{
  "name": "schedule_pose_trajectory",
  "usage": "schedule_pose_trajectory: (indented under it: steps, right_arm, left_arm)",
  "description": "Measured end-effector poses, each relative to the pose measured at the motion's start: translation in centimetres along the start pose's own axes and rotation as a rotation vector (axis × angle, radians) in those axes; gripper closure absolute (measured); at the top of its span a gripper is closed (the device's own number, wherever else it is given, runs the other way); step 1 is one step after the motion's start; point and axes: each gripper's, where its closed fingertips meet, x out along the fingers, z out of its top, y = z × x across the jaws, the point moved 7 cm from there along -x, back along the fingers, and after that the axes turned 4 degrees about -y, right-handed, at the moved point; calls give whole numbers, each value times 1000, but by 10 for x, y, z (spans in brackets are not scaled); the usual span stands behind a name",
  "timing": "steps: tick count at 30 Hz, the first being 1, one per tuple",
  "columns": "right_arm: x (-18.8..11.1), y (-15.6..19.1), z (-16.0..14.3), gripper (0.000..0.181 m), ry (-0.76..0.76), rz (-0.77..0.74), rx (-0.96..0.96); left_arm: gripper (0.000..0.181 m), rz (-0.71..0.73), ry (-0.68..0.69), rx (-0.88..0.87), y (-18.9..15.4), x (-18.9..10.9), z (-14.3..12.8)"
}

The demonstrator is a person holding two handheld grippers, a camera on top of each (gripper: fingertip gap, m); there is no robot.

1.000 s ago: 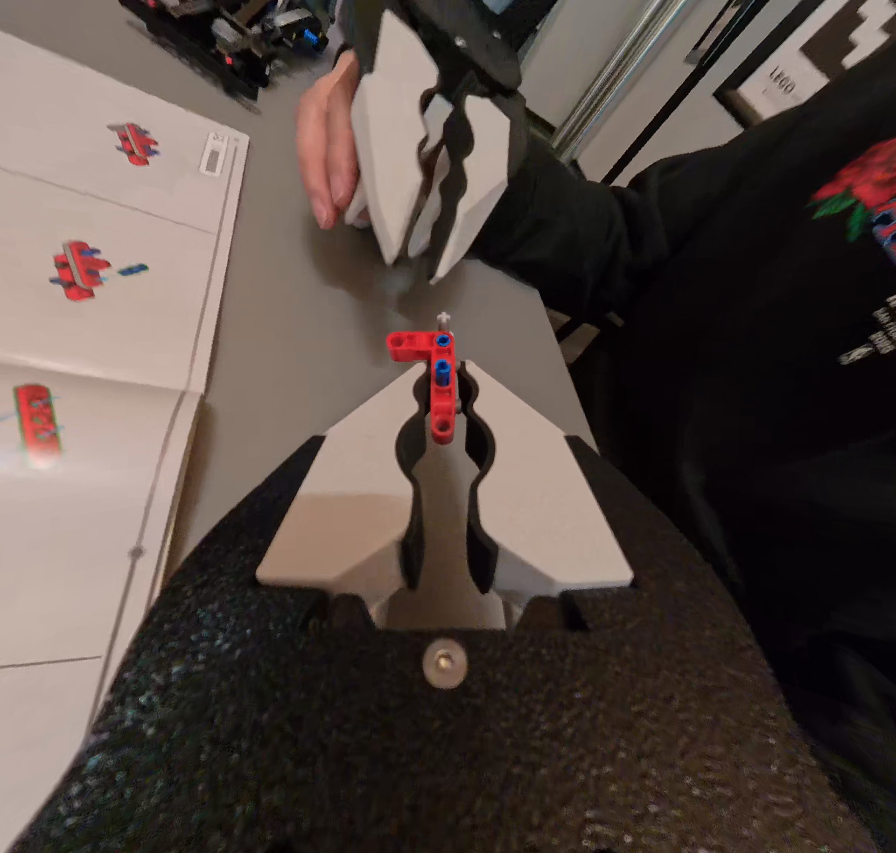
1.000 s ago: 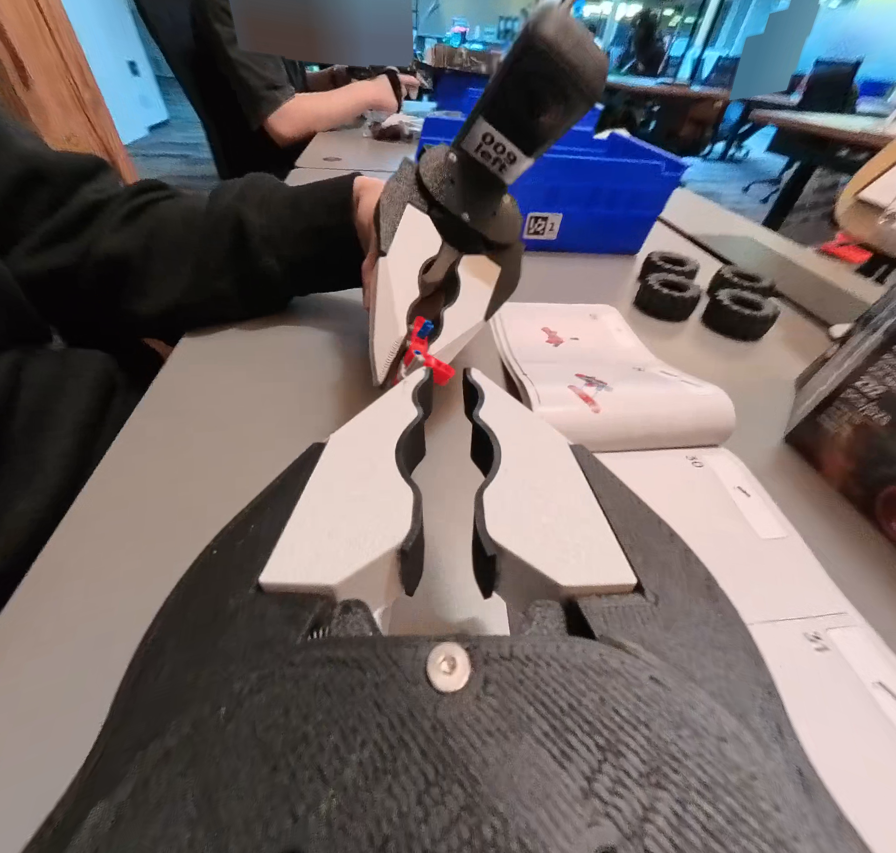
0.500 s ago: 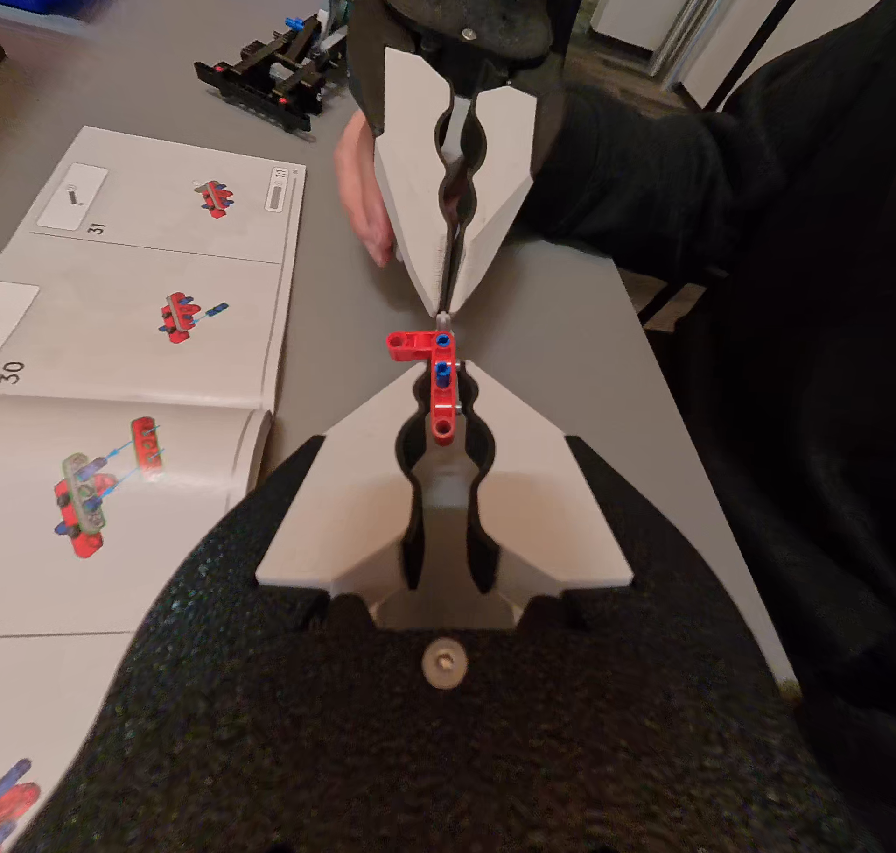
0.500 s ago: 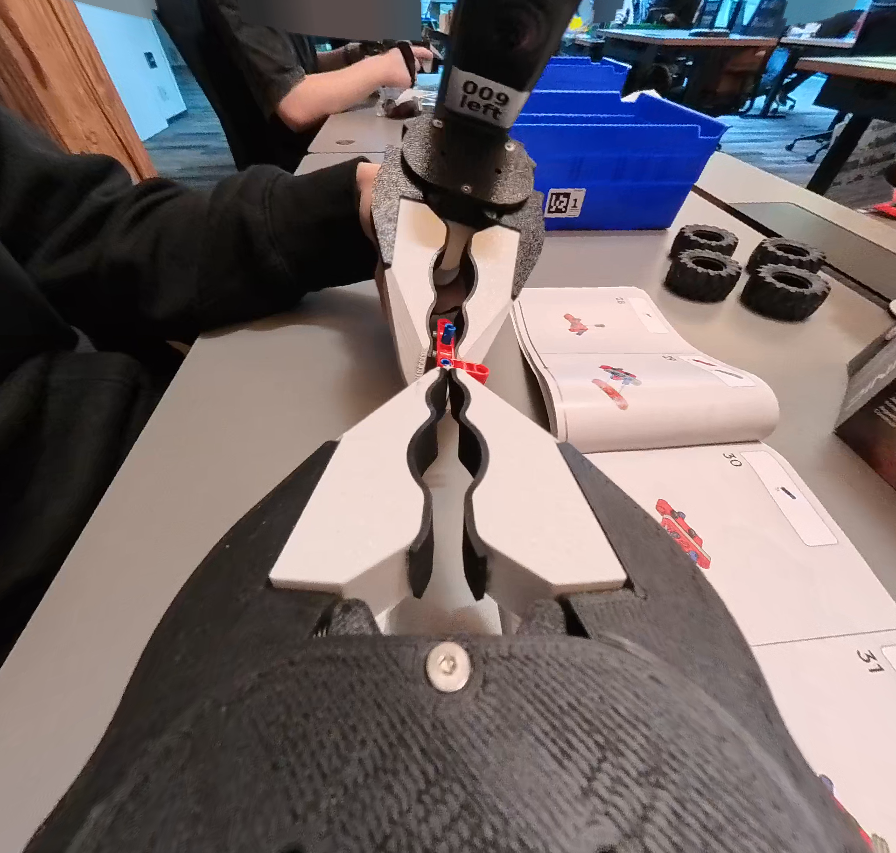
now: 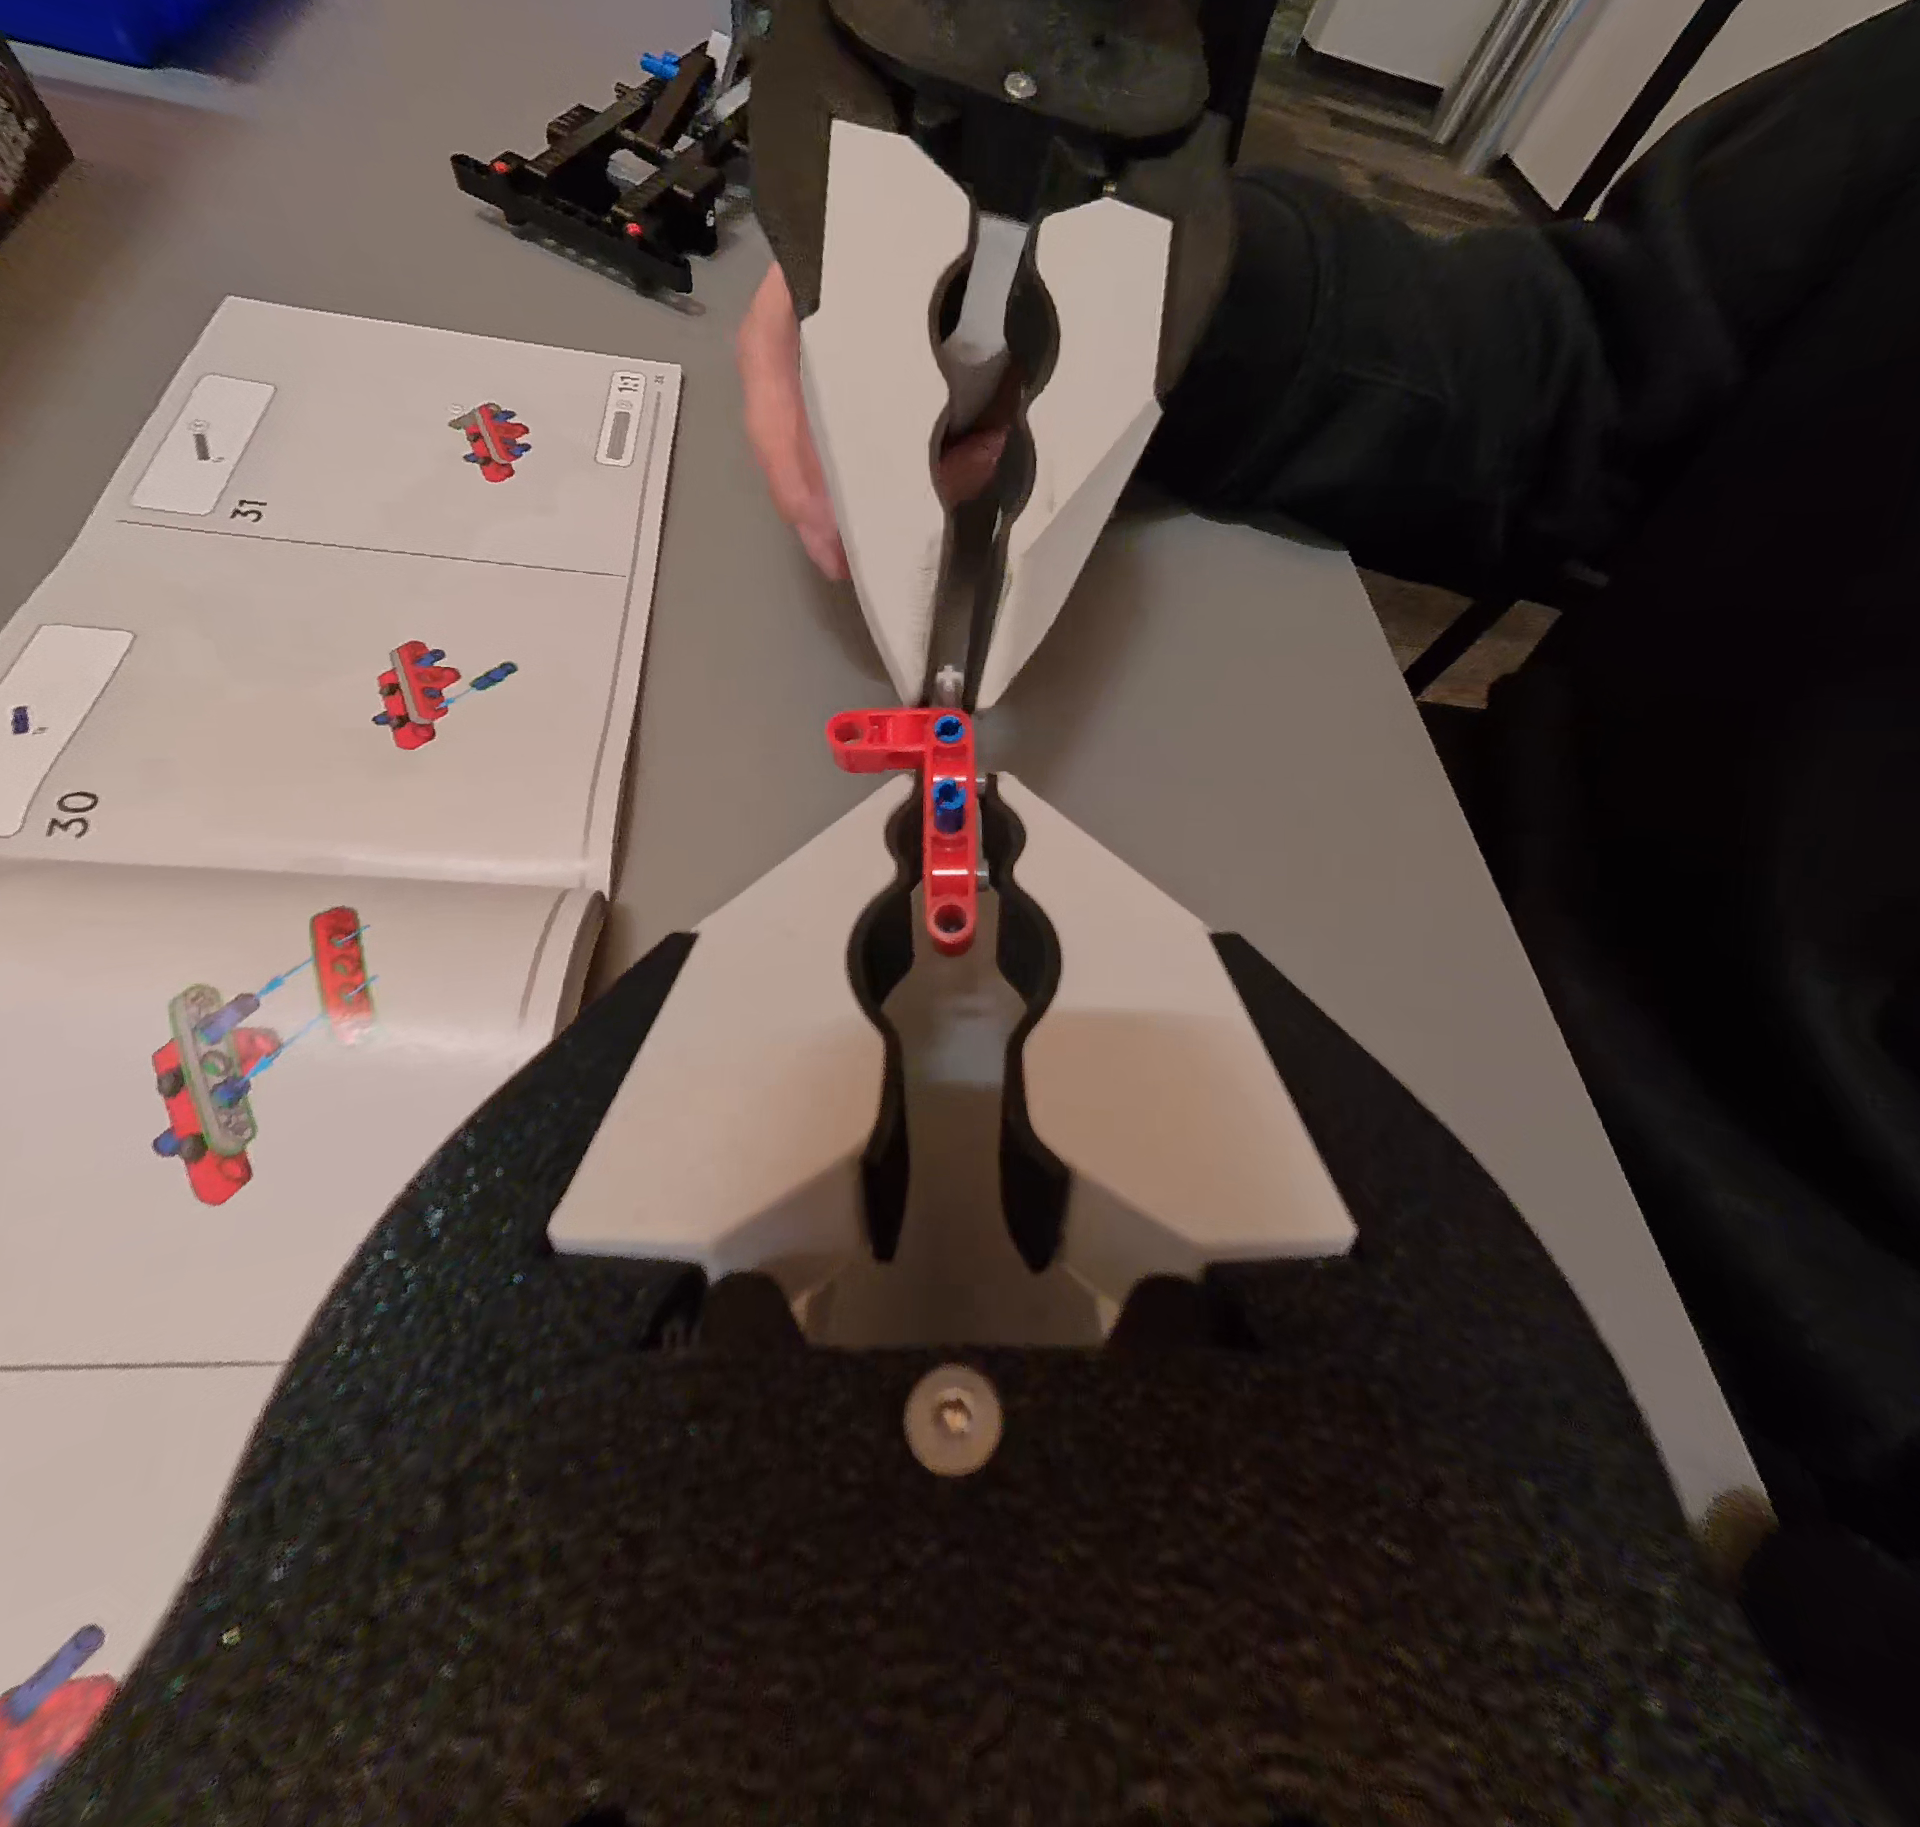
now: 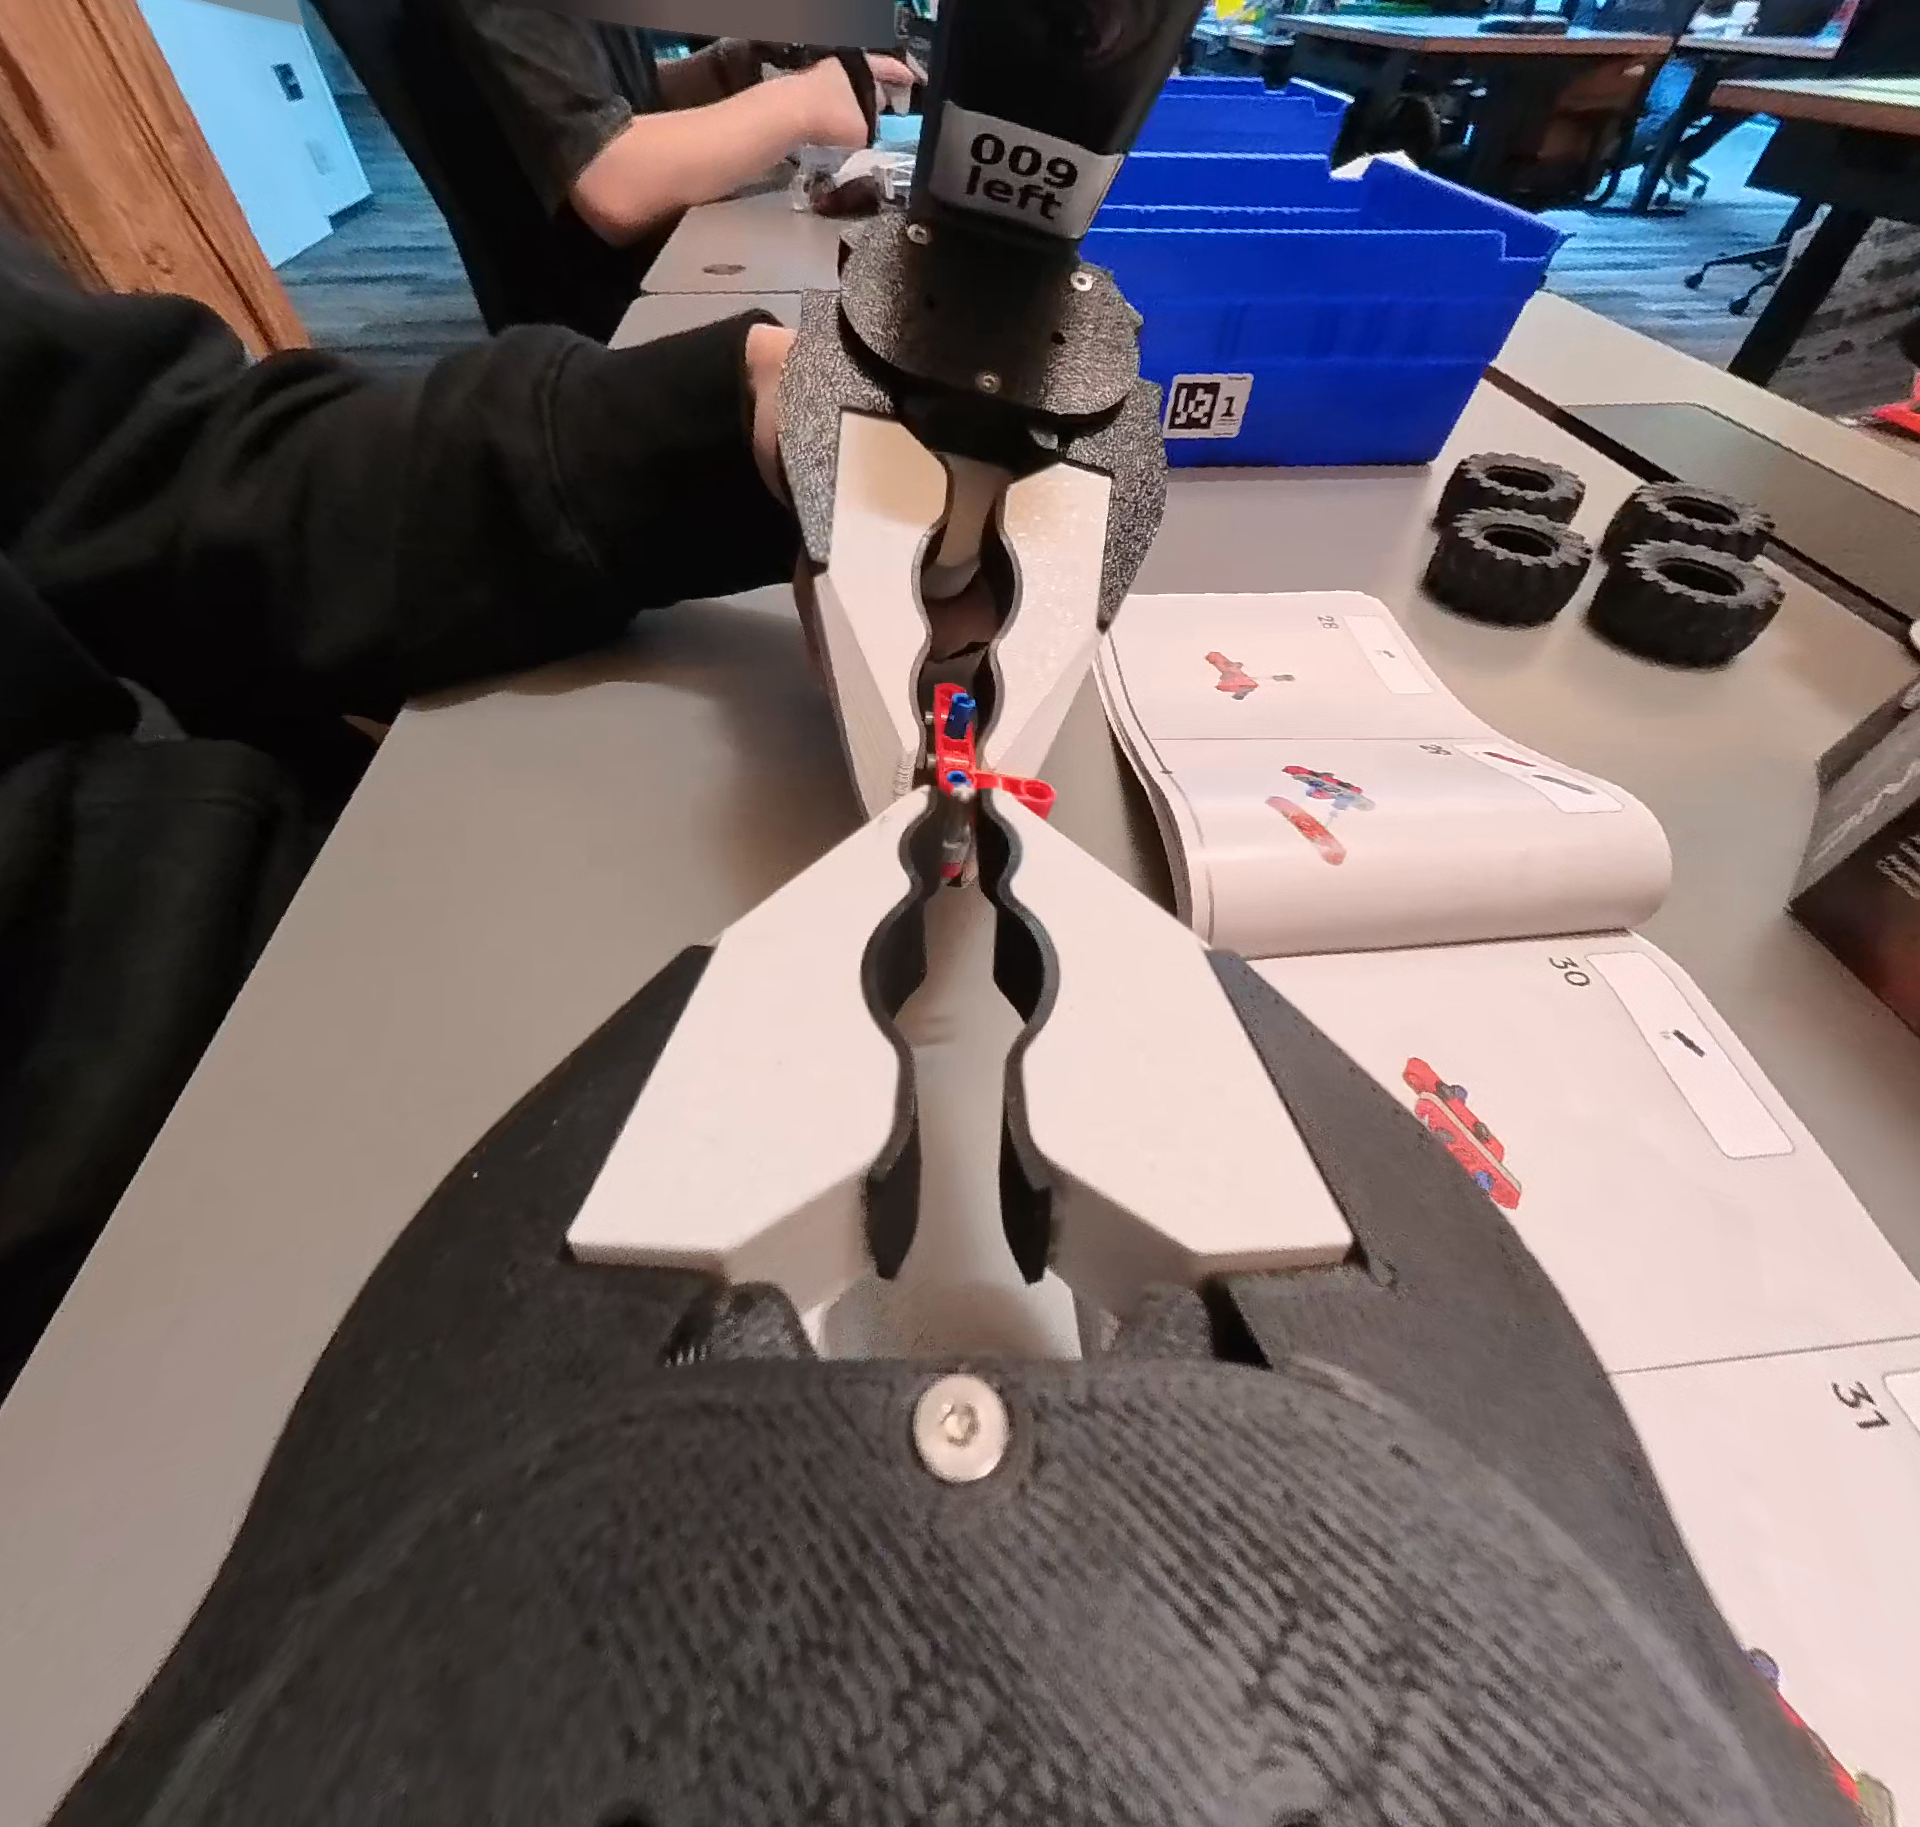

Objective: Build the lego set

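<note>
My left gripper [image 5: 940,790] is shut on a red L-shaped beam [image 5: 948,842] with blue pins in it and holds it above the grey table. The beam's short arm points left. A small grey pin [image 5: 948,678] sticks out of the beam's corner toward my right gripper [image 5: 948,699], which comes in from the opposite side, tip to tip. In the right wrist view my right gripper [image 6: 948,809] is shut on the grey pin [image 6: 954,839], directly in front of the red beam [image 6: 951,751] in the left gripper [image 6: 951,771].
An open instruction booklet [image 5: 343,634] lies left of the grippers; it also shows in the right wrist view [image 6: 1403,811]. A black partly built chassis [image 5: 613,177] sits behind it. Several black tyres [image 6: 1600,562], a blue bin [image 6: 1320,323] and a dark box [image 6: 1870,842] stand on the table. Another person sits at the far table.
My right gripper was open and off to one side; it has lined up with the left gripper, moved in and shut on the grey pin. The left gripper still holds the red beam.
</note>
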Motion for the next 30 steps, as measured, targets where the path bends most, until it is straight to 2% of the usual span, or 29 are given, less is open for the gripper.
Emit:
schedule_pose_trajectory:
  steps: [8,10,12,13,15,16,20,23,26,30]
  right_arm:
    - [3,-1,-3,179,48,9,34]
    - [5,-4,-5,179,70,-29,47]
    - [2,-12,-2,179,23,-84,128]
    - [-2,-18,0,179,-27,-109,207]
    - [-11,-30,0,179,-147,-135,405]
    - [-17,-37,0,179,-207,-155,488]
    - [-29,-49,-7,179,-307,-207,661]
    - [-31,-51,-9,179,-340,-207,716]
    - [-31,-51,-11,179,-371,-175,784]
    - [-27,-50,-12,179,-335,-180,775]
  left_arm:
    - [175,24,52,20,0,1,-4]
    - [172,67,72,37,3,2,-6]
    - [169,162,41,89,9,-1,0]
    - [168,247,13,142,12,-4,6]
    - [148,429,-19,291,15,-13,17]
    - [146,506,-15,395,13,-16,22]
    - [153,738,18,901,-11,-9,39]
    - [152,793,62,1026,-17,3,42]
    - [149,797,197,1099,-12,15,32]
    - [153,845,356,1180,-8,29,24]
